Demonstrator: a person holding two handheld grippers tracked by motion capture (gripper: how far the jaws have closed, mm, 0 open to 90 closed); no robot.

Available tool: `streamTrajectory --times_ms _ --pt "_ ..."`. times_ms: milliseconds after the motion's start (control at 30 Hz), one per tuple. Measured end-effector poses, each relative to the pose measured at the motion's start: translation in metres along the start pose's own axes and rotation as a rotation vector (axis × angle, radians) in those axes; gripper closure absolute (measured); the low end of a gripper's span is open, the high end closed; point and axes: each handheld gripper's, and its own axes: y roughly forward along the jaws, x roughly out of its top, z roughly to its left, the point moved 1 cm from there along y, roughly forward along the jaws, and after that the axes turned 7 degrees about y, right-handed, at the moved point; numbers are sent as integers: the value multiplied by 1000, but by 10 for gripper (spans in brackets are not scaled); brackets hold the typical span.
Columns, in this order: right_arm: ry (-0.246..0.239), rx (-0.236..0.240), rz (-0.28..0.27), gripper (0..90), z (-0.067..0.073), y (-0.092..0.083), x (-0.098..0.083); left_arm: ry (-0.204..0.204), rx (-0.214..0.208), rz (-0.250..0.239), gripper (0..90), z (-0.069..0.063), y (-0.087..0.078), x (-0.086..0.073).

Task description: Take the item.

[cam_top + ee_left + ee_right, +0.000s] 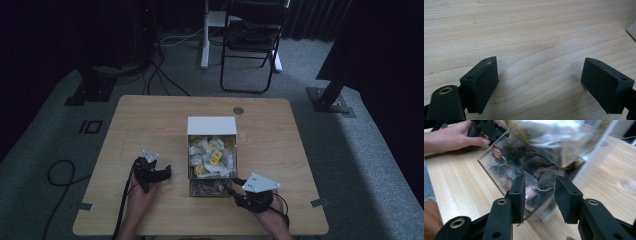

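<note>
A clear plastic box (188, 161) stands mid-table with its white lid (211, 126) raised at the back. White and yellow packets (212, 157) fill its rear part, dark packets (206, 188) its front part. My left gripper (167, 172) lies left of the box, open over bare wood (540, 80). My right gripper (234, 184) is at the box's front right corner. Its jaws stand open either side of that corner (540, 195), against the clear wall (496, 173). Dark packets with round red labels (496, 152) show through it. The other hand (451, 138) rests beyond the box.
A round grommet (238, 110) sits in the table's far edge. Behind the table are a black folding chair (250, 40), a white desk leg (205, 35), floor cables (160, 75) and black stand bases (330, 100). A pale corner (632, 31) shows at the left gripper view's right edge.
</note>
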Motion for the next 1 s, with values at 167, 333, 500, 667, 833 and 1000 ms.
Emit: streamTrajectory --times_ms 167,333,500,667,833,1000 --pt "-17 30 3 635 9 8 1 -2 0 -2 152 0 0 0" --pt "-35 67 14 616 19 15 0 -3 0 -2 152 0 0 0" --pt "-47 96 19 599 25 21 -1 -3 0 -2 152 0 0 0" --pt "-60 131 30 535 32 29 -4 -2 0 -2 151 0 0 0" --pt "-83 164 62 515 38 38 -6 -3 0 -2 152 0 0 0" --pt "-93 174 89 503 44 43 -7 -3 -1 -1 152 0 0 0"
